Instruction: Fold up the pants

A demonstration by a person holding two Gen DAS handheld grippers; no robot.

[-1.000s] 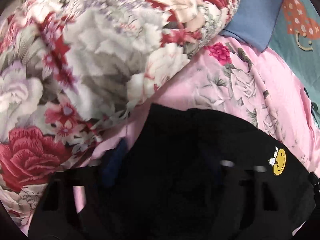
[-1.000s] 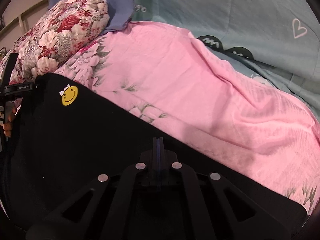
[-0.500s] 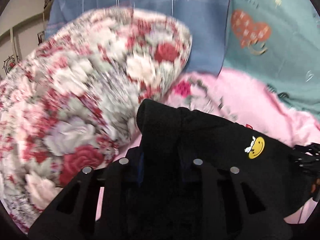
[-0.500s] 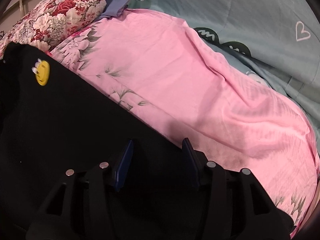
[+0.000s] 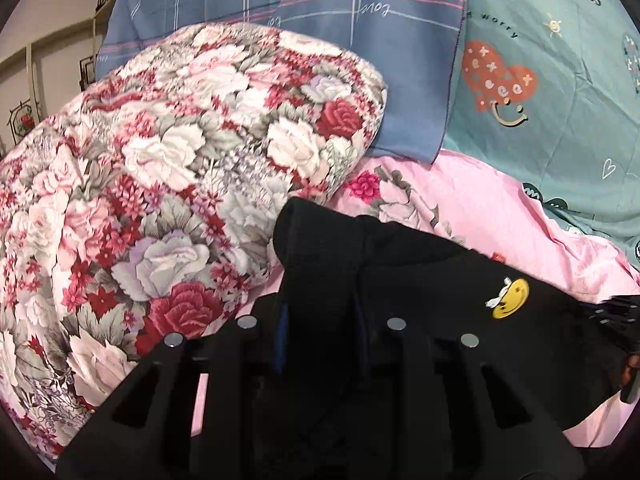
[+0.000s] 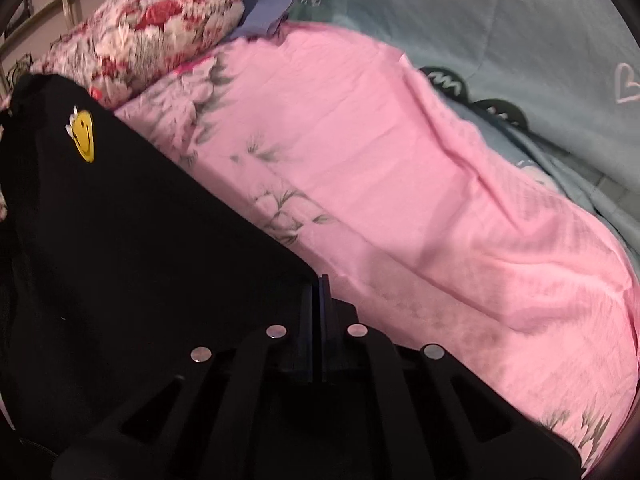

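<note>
The black pants with a yellow smiley patch are held up off the pink sheet. My left gripper is shut on a thick bunch of the pants' fabric, which fills the gap between its blue-padded fingers. My right gripper is shut, with its pads pressed together on the edge of the pants; the smiley patch shows at the upper left of that view. The right gripper also shows at the right edge of the left wrist view.
A pink floral bedsheet covers the bed. A large rose-patterned pillow lies to the left. A blue plaid pillow and a teal quilt with a heart print lie behind.
The right gripper opened half a second ago and has shut again on the pants' edge. The left gripper has lifted its bunch of fabric, so the view rose towards the pillows.
</note>
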